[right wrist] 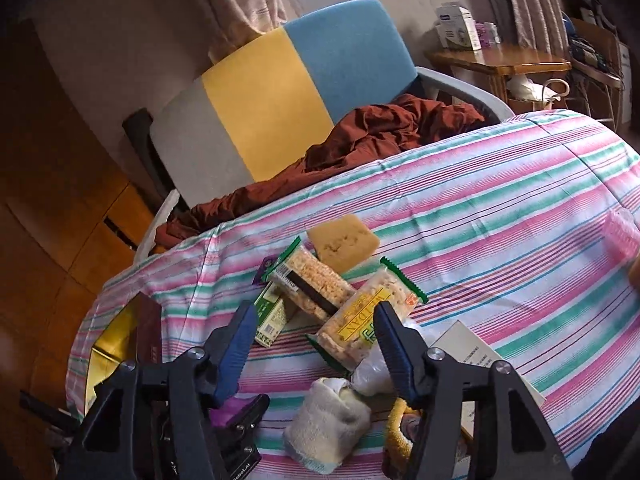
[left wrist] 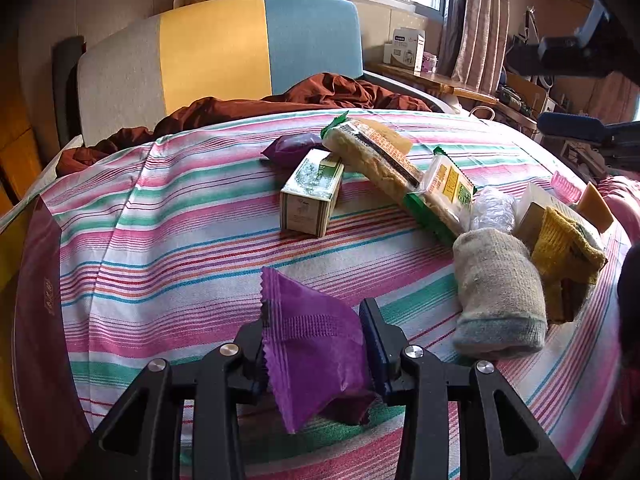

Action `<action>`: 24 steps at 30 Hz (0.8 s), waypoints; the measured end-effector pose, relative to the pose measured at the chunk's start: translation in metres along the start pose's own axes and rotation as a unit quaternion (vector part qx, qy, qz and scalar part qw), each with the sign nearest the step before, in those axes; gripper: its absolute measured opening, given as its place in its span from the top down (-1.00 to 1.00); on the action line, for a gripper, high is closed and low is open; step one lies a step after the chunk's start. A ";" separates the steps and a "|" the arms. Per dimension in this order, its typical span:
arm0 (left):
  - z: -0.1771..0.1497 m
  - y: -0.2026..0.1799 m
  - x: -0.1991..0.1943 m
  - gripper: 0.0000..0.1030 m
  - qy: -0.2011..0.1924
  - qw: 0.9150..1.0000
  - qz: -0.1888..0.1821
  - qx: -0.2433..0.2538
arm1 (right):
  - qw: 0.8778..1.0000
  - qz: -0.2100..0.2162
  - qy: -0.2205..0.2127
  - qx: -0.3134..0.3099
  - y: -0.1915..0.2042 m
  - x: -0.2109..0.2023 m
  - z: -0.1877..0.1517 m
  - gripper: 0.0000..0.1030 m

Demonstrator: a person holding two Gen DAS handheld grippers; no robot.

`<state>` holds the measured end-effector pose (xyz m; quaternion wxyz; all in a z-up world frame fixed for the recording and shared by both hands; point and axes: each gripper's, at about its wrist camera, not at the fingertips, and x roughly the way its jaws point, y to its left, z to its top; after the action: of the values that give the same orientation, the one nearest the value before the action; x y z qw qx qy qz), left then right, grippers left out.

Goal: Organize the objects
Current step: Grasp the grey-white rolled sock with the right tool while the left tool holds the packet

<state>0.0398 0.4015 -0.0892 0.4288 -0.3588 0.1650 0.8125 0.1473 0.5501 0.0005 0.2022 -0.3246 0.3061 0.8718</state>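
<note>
My left gripper (left wrist: 314, 322) is shut on a purple snack packet (left wrist: 316, 344) and holds it just above the striped bedspread (left wrist: 180, 248). Ahead lie a green-and-cream box (left wrist: 312, 192), a second purple packet (left wrist: 292, 146), two rice-cracker packs (left wrist: 376, 156) (left wrist: 446, 192), a rolled grey sock (left wrist: 498, 296) and a yellow cloth (left wrist: 560, 240). My right gripper (right wrist: 314, 316) is open and empty, high above the pile. Below it I see the cracker packs (right wrist: 360, 324), the grey sock (right wrist: 328, 428), the green box (right wrist: 272, 316) and a tan sponge (right wrist: 342, 244). The left gripper with the purple packet (right wrist: 236, 408) shows at the lower left.
A dark red box (left wrist: 36, 312) sits at the bed's left edge. A rust blanket (left wrist: 320, 92) is bunched at the far side, against a grey, yellow and blue headboard (left wrist: 216, 48). A white paper box (right wrist: 476, 356) and a pink comb (left wrist: 566, 186) lie to the right. A wooden side table (right wrist: 496, 64) stands beyond.
</note>
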 end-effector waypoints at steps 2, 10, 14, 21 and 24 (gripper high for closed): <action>0.000 0.003 -0.001 0.20 -0.001 1.000 -0.007 -0.007 | 0.999 0.007 0.032 -0.016 0.006 0.010 -0.005 0.02; -0.003 0.021 -0.007 0.23 -0.005 0.998 -0.024 -0.053 | 0.980 -0.053 0.158 -0.109 0.031 0.054 -0.038 0.02; -0.004 0.023 -0.007 0.22 -0.006 0.998 -0.029 -0.057 | 0.977 -0.085 0.155 -0.115 0.029 0.052 -0.043 -0.24; -0.005 0.024 -0.007 0.22 -0.006 0.998 -0.033 -0.061 | 0.966 -0.137 0.181 -0.121 0.024 0.061 -0.050 -0.45; -0.005 0.024 -0.007 0.22 -0.006 0.998 -0.033 -0.061 | 0.963 -0.150 0.192 -0.119 0.020 0.065 -0.053 -0.48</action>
<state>0.0247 0.3806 -0.0884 0.4340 -0.3846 0.1005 0.8084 0.1133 0.5103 -0.0678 0.2279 -0.5497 0.1807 0.7831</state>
